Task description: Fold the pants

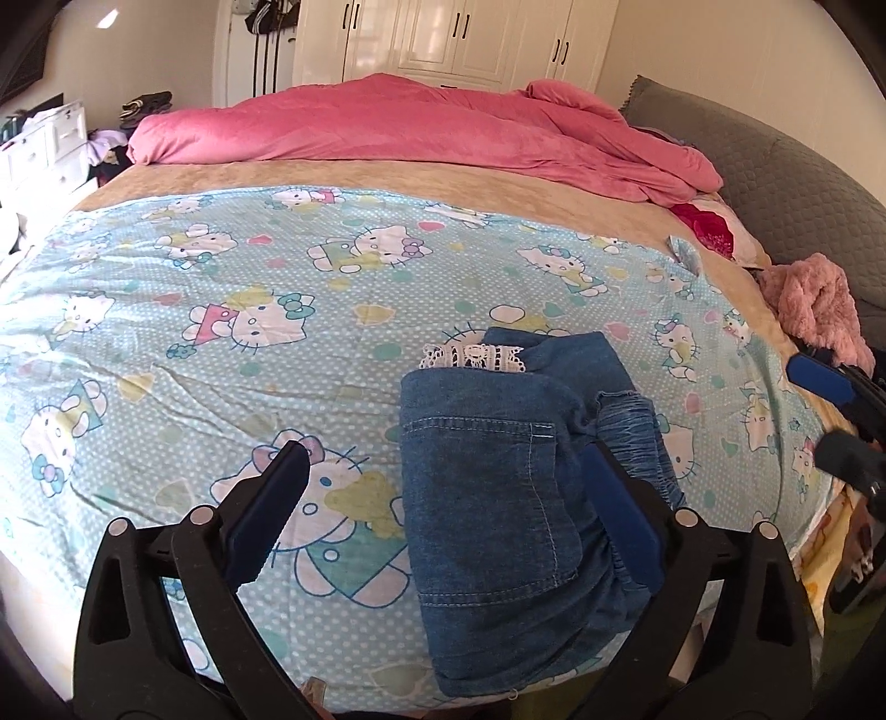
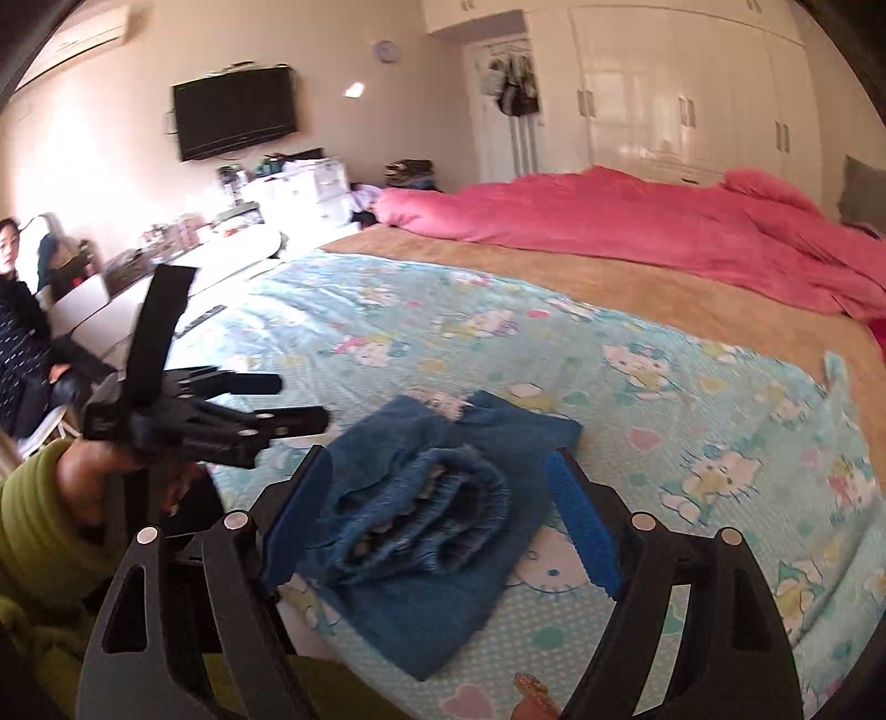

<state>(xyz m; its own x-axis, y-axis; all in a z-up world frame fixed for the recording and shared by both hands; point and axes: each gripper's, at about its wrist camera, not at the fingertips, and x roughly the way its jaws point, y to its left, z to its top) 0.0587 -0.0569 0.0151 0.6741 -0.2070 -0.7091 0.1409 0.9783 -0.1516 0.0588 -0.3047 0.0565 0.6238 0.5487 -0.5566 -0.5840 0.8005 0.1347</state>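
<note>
**Folded pants on bed, both grippers released**

Item: blue denim pants (image 1: 498, 487), folded into a compact bundle, lying near the front edge of the bed on a light blue cartoon-cat sheet (image 1: 194, 310). A strip of white lace (image 1: 470, 354) shows at the bundle's far end; the gathered elastic waistband (image 2: 426, 504) faces the right wrist camera.

Left gripper (image 1: 443, 487): jaws spread wide, empty, hovering over the sheet. One blue pad sits above the bundle's right side; whether it brushes the denim is hard to tell from this angle.

Right gripper (image 2: 437, 515): jaws apart, straddling the bundle from above (view slightly blurred), nothing clamped.

Surroundings: tan blanket (image 1: 387, 171) beneath the sheet, pink comforter (image 1: 415, 127) heaped along the far side, fuzzy pink garment (image 1: 814, 304) at the right edge, white wardrobe (image 1: 459, 39) behind. A hand in a green sleeve (image 2: 33, 509) holds the left gripper.
</note>
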